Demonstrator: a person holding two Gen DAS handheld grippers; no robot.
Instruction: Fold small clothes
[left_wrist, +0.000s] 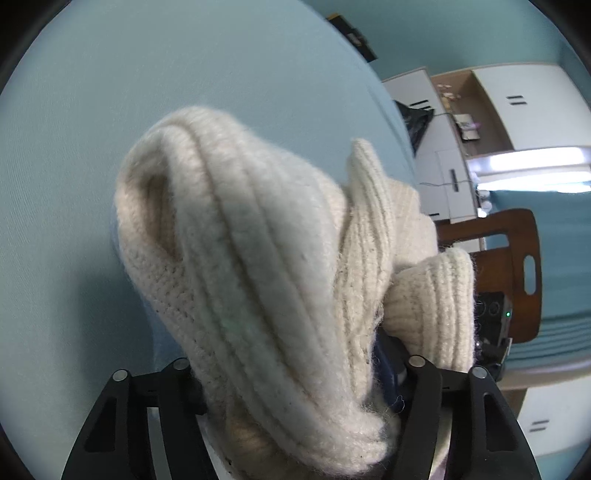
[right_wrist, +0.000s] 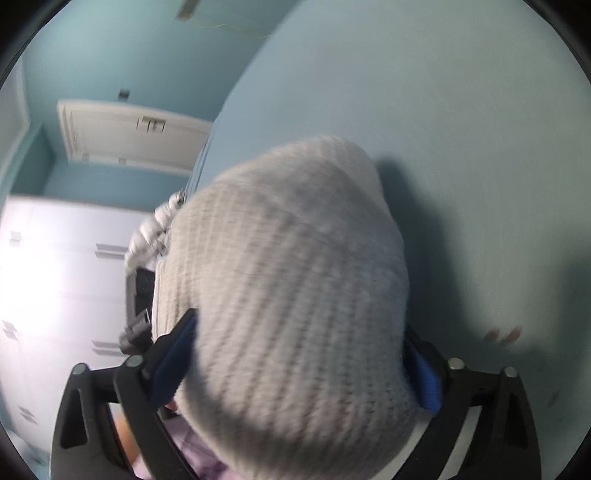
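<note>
In the left wrist view, the cream knitted garment (left_wrist: 258, 258) is bunched between the two arms of the left hand-held gripper (left_wrist: 295, 373) and rises above the light blue surface (left_wrist: 92, 110), which looks like a bed sheet. The knit fills the gap, so the jaws seem clamped on this thick bundle, probably to carry one end for a fold. Beyond the garment, to its right, stands a wooden chair (left_wrist: 517, 266).

In the right wrist view, blurred, the same garment (right_wrist: 295, 295) swells between the blue pads (right_wrist: 424, 376) of the right hand-held gripper (right_wrist: 299, 362). The jaws are wide apart; whether they press the knit I cannot tell.
</note>
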